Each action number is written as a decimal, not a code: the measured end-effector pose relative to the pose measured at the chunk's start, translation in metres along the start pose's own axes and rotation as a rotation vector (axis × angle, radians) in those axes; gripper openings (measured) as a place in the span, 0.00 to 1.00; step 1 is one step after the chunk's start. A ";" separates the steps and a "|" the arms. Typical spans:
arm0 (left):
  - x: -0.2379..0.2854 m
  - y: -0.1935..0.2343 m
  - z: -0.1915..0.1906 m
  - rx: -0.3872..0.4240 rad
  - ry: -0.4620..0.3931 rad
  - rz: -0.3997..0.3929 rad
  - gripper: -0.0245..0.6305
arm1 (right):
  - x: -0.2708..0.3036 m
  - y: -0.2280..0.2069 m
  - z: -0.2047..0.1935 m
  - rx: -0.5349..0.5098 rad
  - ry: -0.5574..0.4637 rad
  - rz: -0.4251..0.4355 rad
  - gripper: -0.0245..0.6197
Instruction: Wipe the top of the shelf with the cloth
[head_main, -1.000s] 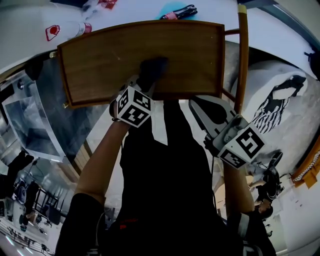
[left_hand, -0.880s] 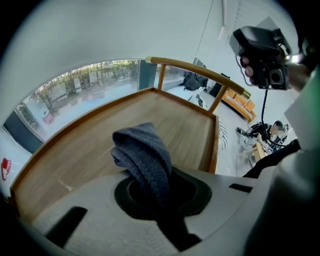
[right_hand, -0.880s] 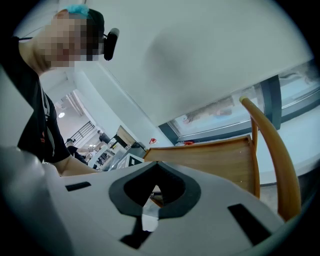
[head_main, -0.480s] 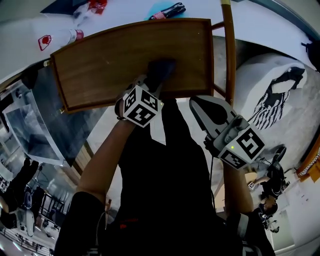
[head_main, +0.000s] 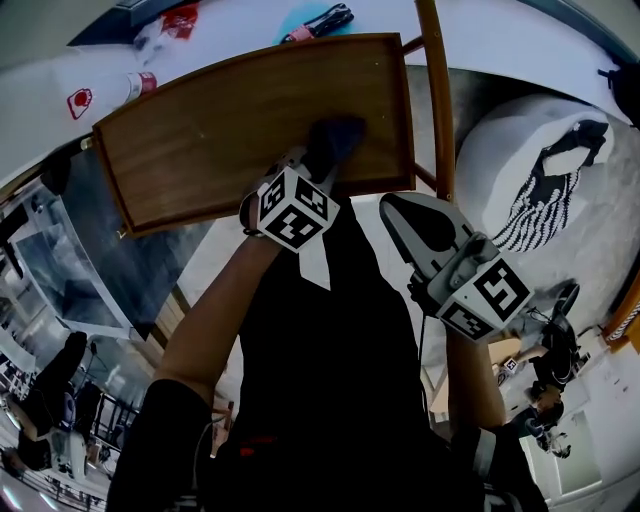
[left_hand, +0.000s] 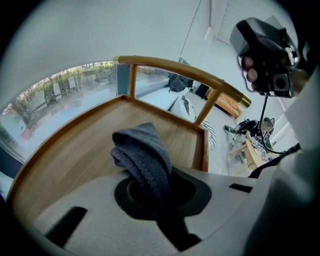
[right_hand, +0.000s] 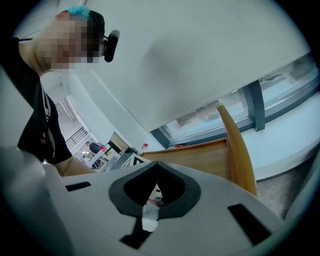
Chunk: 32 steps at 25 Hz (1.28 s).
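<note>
The wooden shelf top (head_main: 220, 130) with its raised rim fills the upper middle of the head view. A dark grey cloth (head_main: 335, 140) lies bunched on it near the front edge, right of centre. My left gripper (head_main: 318, 162) is shut on the cloth, its marker cube just below. In the left gripper view the folded cloth (left_hand: 142, 152) sticks out from between the jaws of the left gripper (left_hand: 159, 175) over the wood (left_hand: 70, 150). My right gripper (head_main: 395, 207) hangs shut and empty below the shelf's right corner; in its own view the right gripper (right_hand: 156, 164) holds nothing.
A curved wooden rail (head_main: 432, 90) runs along the shelf's right side, seen as rail (left_hand: 185, 72) and rail (right_hand: 235, 145). Beyond the shelf a white surface holds a bottle (head_main: 135, 85) and a black-and-pink tool (head_main: 320, 20). A white rug with a black print (head_main: 545, 190) lies at right.
My left gripper has slid the cloth rightwards along the shelf's front part. The right gripper has stayed about where it was.
</note>
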<state>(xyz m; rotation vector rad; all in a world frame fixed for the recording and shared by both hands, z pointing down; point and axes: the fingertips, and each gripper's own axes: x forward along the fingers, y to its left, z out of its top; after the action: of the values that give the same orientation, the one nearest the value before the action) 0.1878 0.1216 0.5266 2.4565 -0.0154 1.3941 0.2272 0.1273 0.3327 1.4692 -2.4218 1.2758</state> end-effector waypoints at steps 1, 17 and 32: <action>0.002 -0.002 0.003 0.005 0.000 -0.005 0.11 | -0.002 -0.002 0.000 0.002 -0.003 -0.003 0.04; 0.022 -0.045 0.037 0.005 -0.033 -0.152 0.11 | -0.015 -0.018 0.007 0.029 -0.025 -0.024 0.04; -0.089 -0.007 0.080 -0.176 -0.348 -0.220 0.11 | 0.016 0.027 0.048 -0.060 -0.035 0.021 0.04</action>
<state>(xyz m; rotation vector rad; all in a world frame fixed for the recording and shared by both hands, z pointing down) 0.2091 0.0938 0.4122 2.4344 0.0495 0.8286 0.2155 0.0902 0.2912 1.4663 -2.4808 1.1799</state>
